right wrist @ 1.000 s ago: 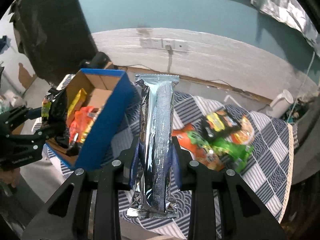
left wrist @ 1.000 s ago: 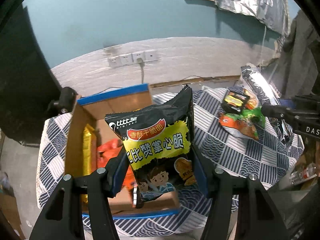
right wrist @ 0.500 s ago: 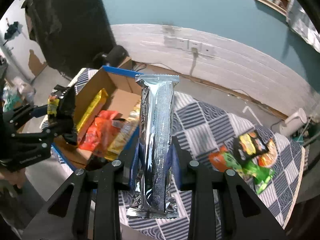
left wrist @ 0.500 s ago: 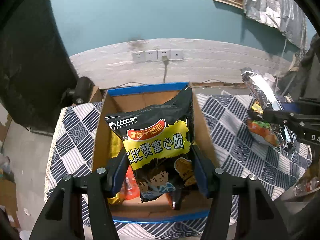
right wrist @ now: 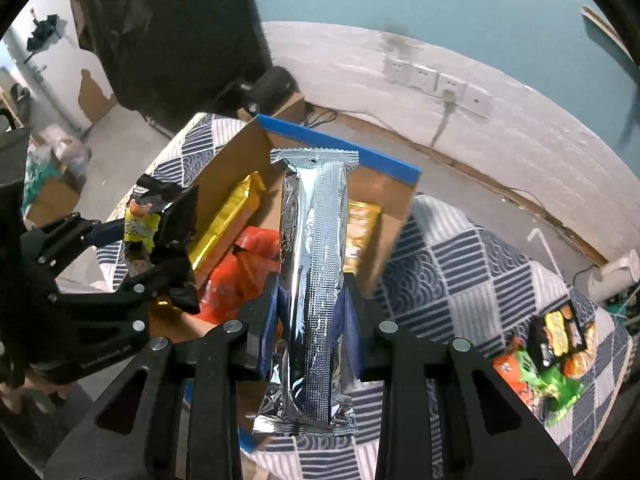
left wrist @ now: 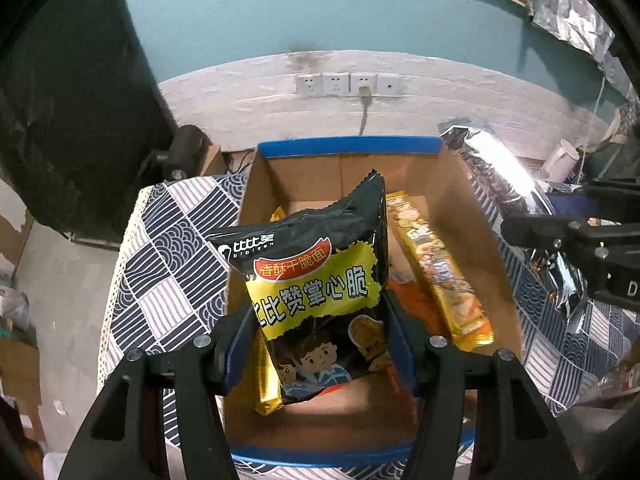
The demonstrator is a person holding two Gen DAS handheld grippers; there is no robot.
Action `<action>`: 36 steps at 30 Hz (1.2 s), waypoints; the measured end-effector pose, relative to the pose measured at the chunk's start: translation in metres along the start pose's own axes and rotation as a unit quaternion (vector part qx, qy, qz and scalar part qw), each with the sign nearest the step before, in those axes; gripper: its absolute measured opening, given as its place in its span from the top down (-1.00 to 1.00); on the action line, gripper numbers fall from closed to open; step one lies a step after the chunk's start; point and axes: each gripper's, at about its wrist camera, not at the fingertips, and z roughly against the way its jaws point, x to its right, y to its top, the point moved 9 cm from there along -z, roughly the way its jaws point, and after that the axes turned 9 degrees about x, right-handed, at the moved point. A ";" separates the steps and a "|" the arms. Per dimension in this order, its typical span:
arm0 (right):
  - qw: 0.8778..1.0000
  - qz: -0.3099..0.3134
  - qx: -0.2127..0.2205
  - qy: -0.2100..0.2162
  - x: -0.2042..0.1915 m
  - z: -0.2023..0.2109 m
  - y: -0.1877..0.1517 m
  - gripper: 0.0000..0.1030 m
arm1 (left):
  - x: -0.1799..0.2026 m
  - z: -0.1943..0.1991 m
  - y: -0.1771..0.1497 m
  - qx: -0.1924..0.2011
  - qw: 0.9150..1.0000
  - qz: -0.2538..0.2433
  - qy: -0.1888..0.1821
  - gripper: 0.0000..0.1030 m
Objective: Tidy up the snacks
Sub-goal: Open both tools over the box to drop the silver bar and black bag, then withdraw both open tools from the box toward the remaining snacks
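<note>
Both tongs loaded and poised over the box [left wrist: 344, 148], which sits on the checked surface [left wrist: 168, 240]. Left tongs [left wrist: 320, 344] clamp the lower half of a black-and-yellow bag [left wrist: 316, 280], upright, above the box's near left part; grip is low, so the bag can likely drop in base first once released. Right tongs [right wrist: 312, 320] pinch a long silver pack [right wrist: 316, 280] at its narrow waist, jaws close together, pack standing lengthwise over the box's near right wall, probably to lie parallel to the gold bar [left wrist: 436, 272] already inside. Orange packets [right wrist: 244, 272] also in the box. Three snacks [right wrist: 548, 356] remain on the surface, well apart from the box, so sorting is unfinished.
</note>
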 end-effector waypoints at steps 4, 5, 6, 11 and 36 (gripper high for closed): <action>1.000 0.002 -0.014 0.007 -0.007 -0.018 0.002 0.45 | -0.011 -0.011 -0.003 -0.010 1.000 0.014 0.006 -0.18; 1.000 0.001 -0.017 0.009 -0.009 -0.021 0.001 0.45 | -0.013 -0.013 -0.003 -0.012 1.000 0.017 0.007 -0.18; 1.000 -0.001 -0.020 0.012 -0.009 -0.024 0.001 0.45 | -0.016 -0.015 -0.004 -0.014 1.000 0.019 0.008 -0.18; 0.999 -0.003 -0.028 0.025 -0.015 -0.039 -0.002 0.45 | -0.021 -0.020 -0.007 -0.021 0.999 0.025 0.012 -0.19; 0.999 -0.042 -0.003 -0.017 0.045 -0.001 -0.017 -0.05 | 0.019 -0.004 0.006 -0.010 1.000 0.007 -0.003 -0.43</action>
